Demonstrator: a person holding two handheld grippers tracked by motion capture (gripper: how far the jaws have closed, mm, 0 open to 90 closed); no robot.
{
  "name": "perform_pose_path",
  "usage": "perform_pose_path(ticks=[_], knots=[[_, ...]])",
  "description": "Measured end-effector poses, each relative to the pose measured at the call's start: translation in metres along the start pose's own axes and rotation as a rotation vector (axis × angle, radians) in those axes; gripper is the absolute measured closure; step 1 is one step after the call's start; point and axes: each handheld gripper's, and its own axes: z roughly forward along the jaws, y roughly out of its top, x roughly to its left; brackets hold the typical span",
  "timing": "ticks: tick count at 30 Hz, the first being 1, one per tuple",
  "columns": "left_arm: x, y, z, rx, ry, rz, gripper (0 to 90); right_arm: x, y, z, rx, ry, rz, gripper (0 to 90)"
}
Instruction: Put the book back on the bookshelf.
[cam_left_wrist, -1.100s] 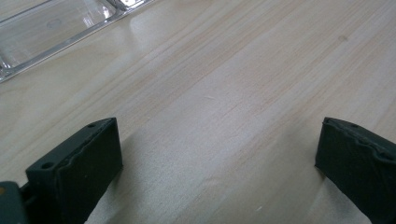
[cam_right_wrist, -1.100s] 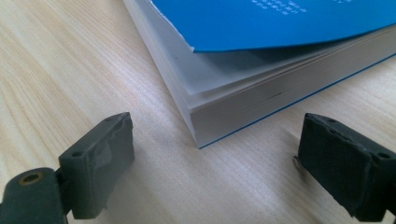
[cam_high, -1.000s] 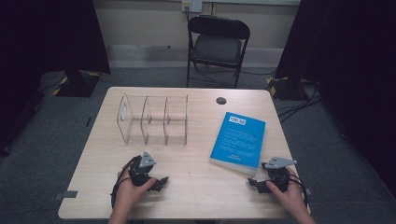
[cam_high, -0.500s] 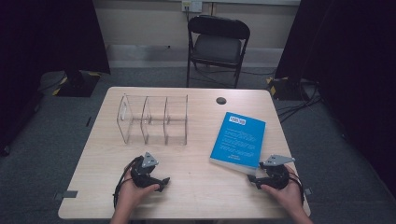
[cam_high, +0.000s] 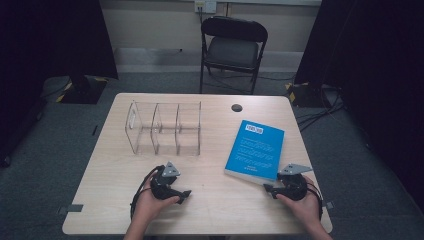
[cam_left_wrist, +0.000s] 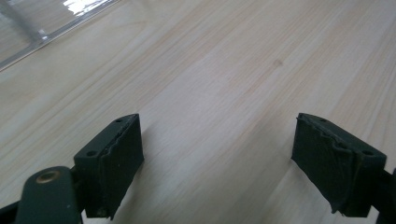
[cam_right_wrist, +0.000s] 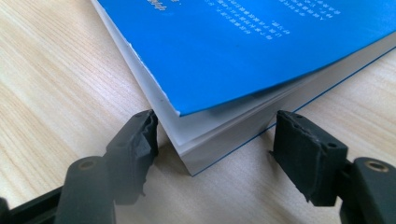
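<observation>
A blue paperback book (cam_high: 255, 149) lies flat on the right half of the wooden table (cam_high: 215, 210). My right gripper (cam_high: 268, 189) rests on the table at the book's near edge. In the right gripper view this gripper (cam_right_wrist: 215, 128) is open, and the near corner of the book (cam_right_wrist: 243, 46) pokes in between the two jaws. A clear acrylic organizer (cam_high: 165, 129) with three compartments stands at the left centre. My left gripper (cam_high: 184, 194) lies in front of it, pointing right. In the left gripper view the left gripper (cam_left_wrist: 219, 135) is open over bare wood.
A round black cap (cam_high: 236, 107) sits in the table top near the far edge. A black folding chair (cam_high: 232, 45) stands behind the table. An edge of the organizer (cam_left_wrist: 46, 28) shows at the top left of the left gripper view.
The left gripper has shifted a little to the right along the table. The right gripper has edged slightly toward the book's near corner. Both stay open.
</observation>
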Motion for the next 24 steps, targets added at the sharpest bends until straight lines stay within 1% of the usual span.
perform_pose_path(ticks=[1,2,3,4,5,6,7,8,10,11,12,13,14,15,16,17,19,21,22,23,24], knots=[[-0.002,0.003,0.001,-0.002,-0.005,0.011,16.5,0.001,0.0,-0.001,-0.001,0.0,0.009,31.8],[-0.004,0.006,0.003,-0.001,-0.018,0.019,16.3,0.001,0.001,-0.002,0.0,-0.006,0.0,32.0],[-0.004,0.006,0.003,-0.001,-0.018,0.019,16.3,0.001,0.001,-0.002,0.0,-0.006,0.0,32.0],[-0.009,0.012,0.005,-0.005,-0.039,0.039,16.5,0.001,0.002,-0.001,0.003,-0.005,0.002,32.3],[-0.012,0.016,0.007,-0.004,-0.047,0.048,16.4,0.001,0.002,-0.002,0.009,-0.003,0.009,32.6],[-0.012,0.016,0.007,-0.004,-0.047,0.048,16.4,0.001,0.002,-0.002,0.009,-0.003,0.009,32.6],[-0.014,0.019,0.008,-0.01,-0.055,0.059,16.4,0.001,0.003,-0.002,0.013,-0.006,0.005,32.7],[-0.019,0.025,0.011,-0.002,-0.07,0.08,16.4,0.002,0.003,-0.002,0.014,-0.011,0.005,34.0],[-0.021,0.028,0.013,0.001,-0.073,0.086,16.6,0.002,0.004,-0.003,0.018,-0.008,0.007,35.4],[-0.025,0.035,0.015,0.005,-0.085,0.107,16.4,0.002,0.004,-0.003,0.02,-0.007,0.01,36.1],[-0.027,0.038,0.017,0.005,-0.093,0.114,16.4,0.002,0.004,-0.003,0.021,-0.007,0.013,36.8],[-0.027,0.038,0.017,0.005,-0.093,0.114,16.7,0.003,0.005,-0.004,0.027,-0.006,0.022,37.1],[-0.032,0.045,0.019,-0.005,-0.104,0.129,16.7,0.003,0.005,-0.004,0.027,-0.008,0.025,37.7],[-0.034,0.049,0.019,0.005,-0.111,0.138,16.3,0.003,0.005,-0.005,0.016,-0.004,0.029,38.2],[-0.036,0.052,0.021,-0.006,-0.123,0.138,16.4,0.005,0.006,-0.006,0.022,-0.013,0.04,38.4],[-0.037,0.056,0.023,0.002,-0.12,0.147,16.6,0.005,0.006,-0.006,0.018,-0.019,0.027,38.6],[-0.041,0.062,0.027,0.001,-0.135,0.159,16.4,0.004,0.007,-0.009,-0.006,-0.013,0.034,40.6],[-0.044,0.07,0.03,0.003,-0.148,0.181,16.4,0.004,0.008,-0.011,-0.013,-0.007,0.044,42.6],[-0.046,0.074,0.032,0.002,-0.155,0.192,16.6,0.004,0.009,-0.012,-0.017,-0.006,0.038,43.8],[-0.048,0.078,0.033,-0.002,-0.165,0.192,16.5,0.005,0.01,-0.012,-0.014,-0.01,0.035,43.9],[-0.048,0.078,0.033,-0.002,-0.165,0.192,16.5,0.005,0.01,-0.013,-0.013,-0.01,0.032,44.0]])
